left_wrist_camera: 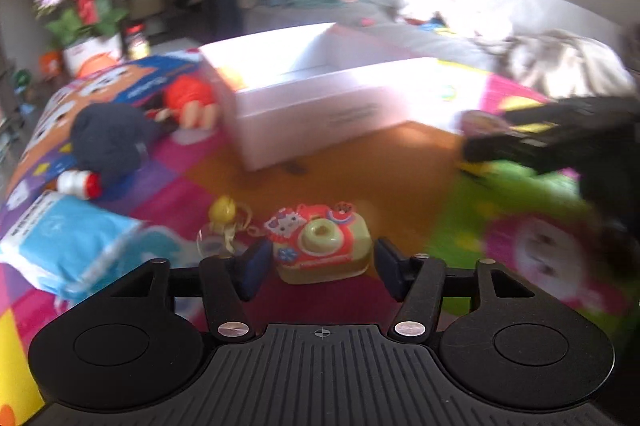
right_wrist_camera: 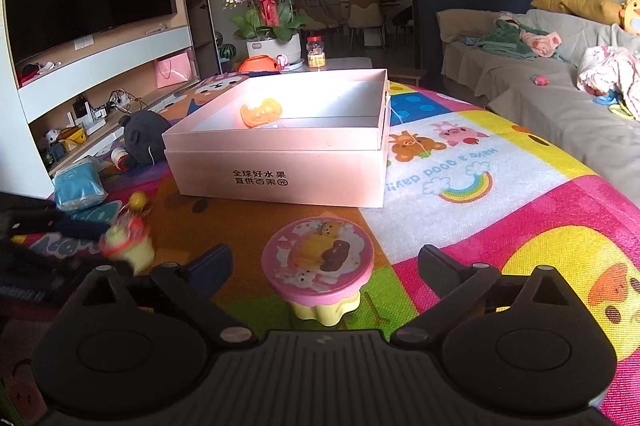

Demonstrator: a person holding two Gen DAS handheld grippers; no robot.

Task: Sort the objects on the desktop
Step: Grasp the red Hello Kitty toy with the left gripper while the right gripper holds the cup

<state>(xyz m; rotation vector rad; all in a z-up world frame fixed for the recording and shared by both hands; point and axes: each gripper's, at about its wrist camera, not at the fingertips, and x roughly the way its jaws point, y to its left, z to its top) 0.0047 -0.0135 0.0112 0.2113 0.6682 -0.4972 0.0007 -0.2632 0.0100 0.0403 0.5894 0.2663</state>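
While the left gripper [left_wrist_camera: 323,268] is sitting low over the play mat [left_wrist_camera: 360,162], its blue pads [left_wrist_camera: 256,266] are flanking the toy camera [left_wrist_camera: 320,246], a red and pale-green piece with a cat face on the front. The left pad looks just beside or touching the camera's side; a narrow gap is showing at the right pad, so a firm grip cannot be confirmed. The jaws are standing fairly narrow. The left view is blurred.

The right gripper [right_wrist_camera: 326,262] is standing wide, both fingers well clear of the round pink-topped toy table [right_wrist_camera: 320,266] that is sitting upright on the mat between them, on yellow legs. Nothing is being held there.

The pink box [right_wrist_camera: 280,170] is lying open-topped on the mat beyond both grippers. An orange toy piece [right_wrist_camera: 261,112] is lying inside it, near the box's left inner wall.

Left of the box, a dark plush toy [right_wrist_camera: 144,138] is lying on the mat, with a blue pack [right_wrist_camera: 78,186] nearer the camera. A small yellow ball trinket [left_wrist_camera: 224,212] is resting just left of the toy camera. Seen from the right view, the left gripper and the camera are appearing as a blur at the left edge.
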